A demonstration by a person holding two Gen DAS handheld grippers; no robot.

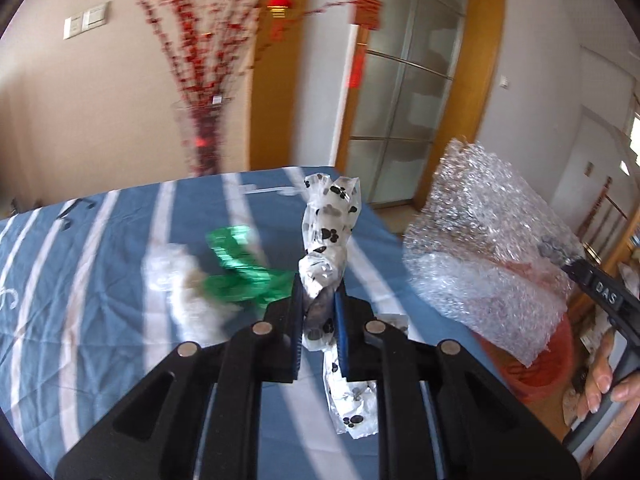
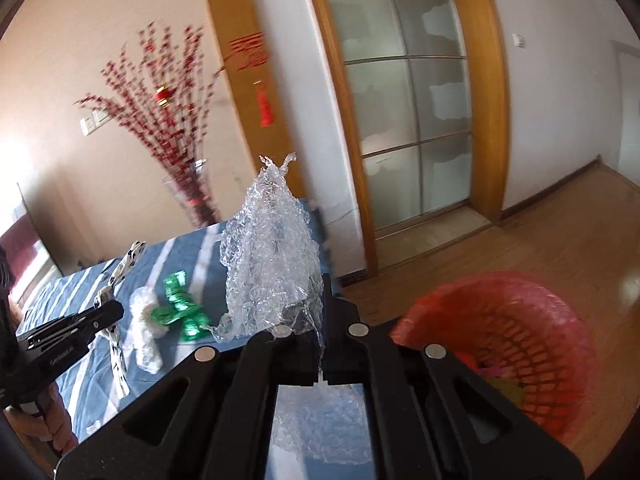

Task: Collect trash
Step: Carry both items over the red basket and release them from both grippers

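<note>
My left gripper (image 1: pixel 319 300) is shut on a white paw-print plastic wrapper (image 1: pixel 328 232), held above the blue striped tablecloth (image 1: pixel 100 280); it also shows in the right wrist view (image 2: pixel 120 276). My right gripper (image 2: pixel 320 320) is shut on a crumpled sheet of bubble wrap (image 2: pixel 272 256), also seen at the right of the left wrist view (image 1: pixel 488 248). A green foil wrapper (image 1: pixel 240 272) and a white crumpled plastic bag (image 1: pixel 184 292) lie on the cloth; both show in the right wrist view, the foil (image 2: pixel 180 308) beside the bag (image 2: pixel 146 328). A red basket bin (image 2: pixel 520 344) stands on the floor, below right of my right gripper.
A glass vase with red berry branches (image 1: pixel 204 136) stands beyond the table's far edge. A frosted glass sliding door in a wooden frame (image 2: pixel 408 100) is behind. Wooden floor (image 2: pixel 560 232) lies to the right of the table.
</note>
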